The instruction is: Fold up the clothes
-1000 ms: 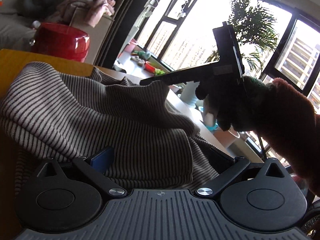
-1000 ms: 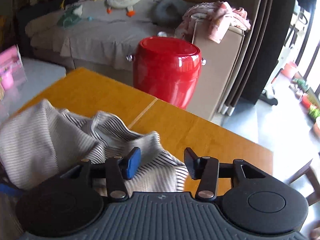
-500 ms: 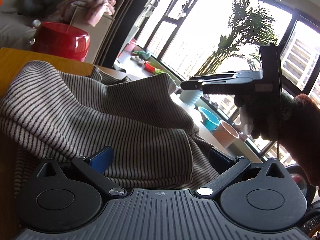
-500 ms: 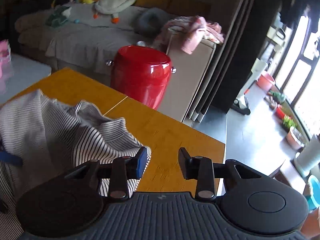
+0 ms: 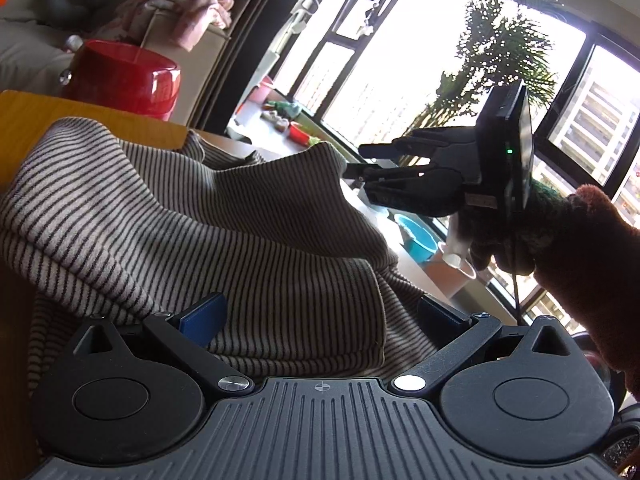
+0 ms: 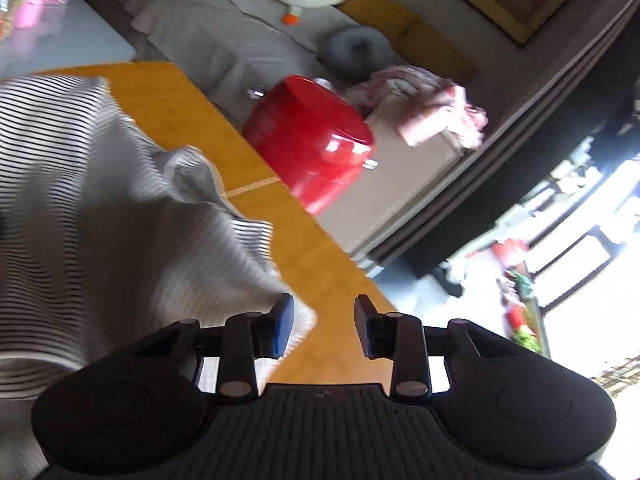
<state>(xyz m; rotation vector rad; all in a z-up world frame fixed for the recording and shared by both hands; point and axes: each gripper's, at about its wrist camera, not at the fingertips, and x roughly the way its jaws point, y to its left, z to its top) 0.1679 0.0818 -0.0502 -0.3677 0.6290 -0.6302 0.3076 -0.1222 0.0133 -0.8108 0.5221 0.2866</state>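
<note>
A grey-and-black striped garment (image 5: 240, 220) lies bunched on the yellow wooden table (image 5: 24, 112). My left gripper (image 5: 318, 316) is open wide, and a thick fold of the garment sits between its fingers. My right gripper (image 5: 360, 159), held by a hand in a brown sleeve (image 5: 592, 260), points at a raised corner of the cloth from the right. In the right wrist view the striped garment (image 6: 80, 200) is blurred. Its edge reaches the left blue pad (image 6: 284, 324) of my right gripper (image 6: 324, 324). The jaws stand partly apart, with mostly table (image 6: 168, 108) showing in the gap.
A shiny red pot (image 6: 312, 140) stands just past the table's far edge, beside a beige box with pink cloth (image 6: 432, 108) on it. A grey sofa with soft toys lies behind. Large windows and a sill with plants and bowls (image 5: 416, 236) are to the right.
The right gripper rolled, narrowed its jaws and swung away to the right, then came back toward the cloth's raised corner. The left gripper and the fold between its fingers stayed put.
</note>
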